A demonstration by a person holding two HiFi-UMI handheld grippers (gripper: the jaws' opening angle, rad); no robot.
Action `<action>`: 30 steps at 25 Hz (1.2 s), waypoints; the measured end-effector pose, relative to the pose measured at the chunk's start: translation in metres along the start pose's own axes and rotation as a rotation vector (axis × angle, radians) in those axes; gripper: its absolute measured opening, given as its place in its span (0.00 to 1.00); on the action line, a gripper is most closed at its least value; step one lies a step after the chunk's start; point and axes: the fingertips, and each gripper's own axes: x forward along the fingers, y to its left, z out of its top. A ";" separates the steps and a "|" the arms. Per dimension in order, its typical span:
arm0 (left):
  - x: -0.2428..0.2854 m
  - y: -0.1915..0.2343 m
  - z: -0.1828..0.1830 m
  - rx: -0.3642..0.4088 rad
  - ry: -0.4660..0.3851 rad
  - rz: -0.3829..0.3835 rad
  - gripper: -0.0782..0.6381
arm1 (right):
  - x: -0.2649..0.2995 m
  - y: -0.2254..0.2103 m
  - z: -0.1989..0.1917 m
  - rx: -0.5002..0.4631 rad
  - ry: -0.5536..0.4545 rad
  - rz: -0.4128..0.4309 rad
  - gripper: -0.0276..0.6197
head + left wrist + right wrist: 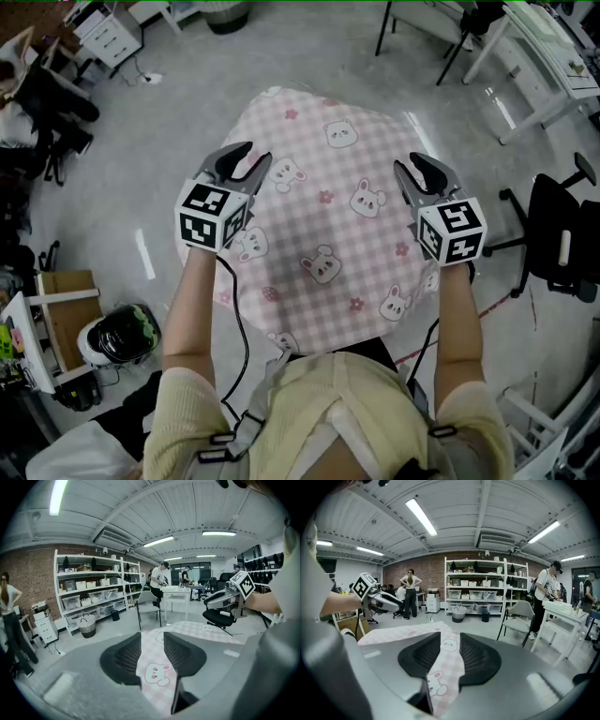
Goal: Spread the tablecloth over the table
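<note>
No readable text, label, brand or number shows in any view.

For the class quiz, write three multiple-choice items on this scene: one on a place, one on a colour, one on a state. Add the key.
1. Where does the left gripper grip the tablecloth?
A. its left edge
B. its middle
C. its far edge

2. What colour are the tablecloth's checks?
A. blue
B. pink
C. green

3. How do the jaws of the right gripper stand?
A. wide apart, empty
B. closed on the tablecloth
C. closed on a cup

Key:
1 A, the head view shows it at the cloth's left edge.
2 B, pink and white checks show in every view.
3 B, the right gripper view shows cloth pinched between its jaws.
</note>
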 end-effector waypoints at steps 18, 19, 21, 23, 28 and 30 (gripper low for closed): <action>-0.090 -0.039 0.005 -0.090 -0.110 0.035 0.16 | -0.065 0.057 0.018 0.019 -0.057 -0.028 0.14; -0.093 -0.040 0.005 -0.098 -0.114 0.038 0.15 | -0.067 0.060 0.019 0.021 -0.059 -0.029 0.13; -0.099 -0.041 0.005 -0.110 -0.119 0.046 0.15 | -0.072 0.064 0.021 0.025 -0.065 -0.029 0.10; -0.104 -0.041 0.004 -0.123 -0.125 0.055 0.13 | -0.076 0.068 0.023 0.031 -0.072 -0.030 0.08; -0.118 -0.043 -0.002 -0.147 -0.133 0.070 0.12 | -0.084 0.081 0.024 0.041 -0.083 -0.036 0.05; -0.122 -0.045 -0.004 -0.149 -0.127 0.075 0.12 | -0.086 0.084 0.024 0.038 -0.081 -0.040 0.05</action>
